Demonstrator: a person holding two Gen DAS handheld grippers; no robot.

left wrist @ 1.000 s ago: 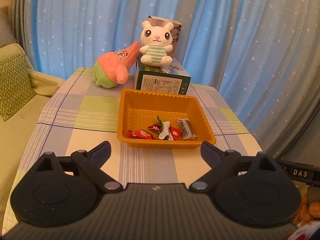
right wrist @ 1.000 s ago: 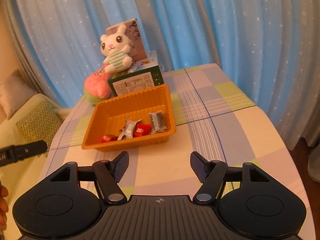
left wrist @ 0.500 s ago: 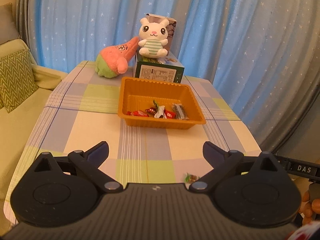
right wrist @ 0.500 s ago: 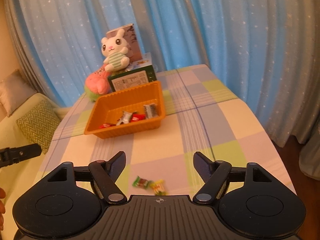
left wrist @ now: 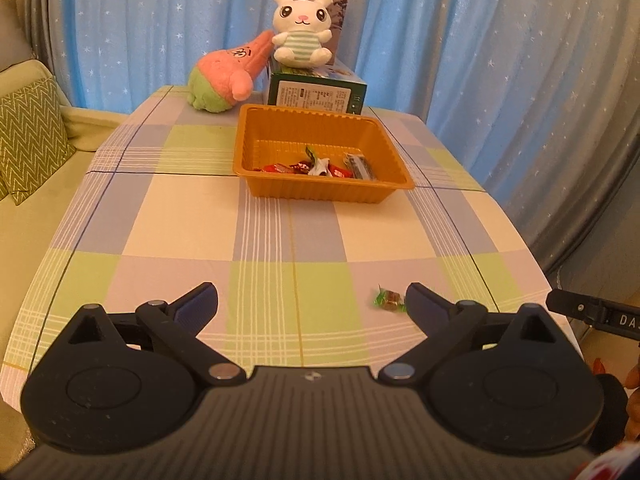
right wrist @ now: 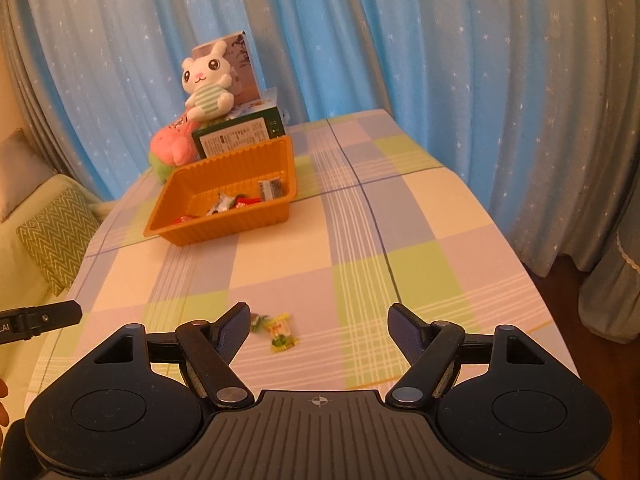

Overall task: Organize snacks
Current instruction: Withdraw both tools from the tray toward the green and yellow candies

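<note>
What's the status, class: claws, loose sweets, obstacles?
Left claw, right claw open, empty. Two sweets loose on table, short of tray. Path clear.

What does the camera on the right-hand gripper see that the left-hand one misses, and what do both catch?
Only the right wrist view shows the yellow-green candy lying beside the green-wrapped candy, plus dark floor at the far right. Only the left wrist view shows the full width of the table's left side. Both show the orange tray with wrapped snacks inside, the bunny plush on the green box, the pink plush, and each gripper open and empty.
</note>
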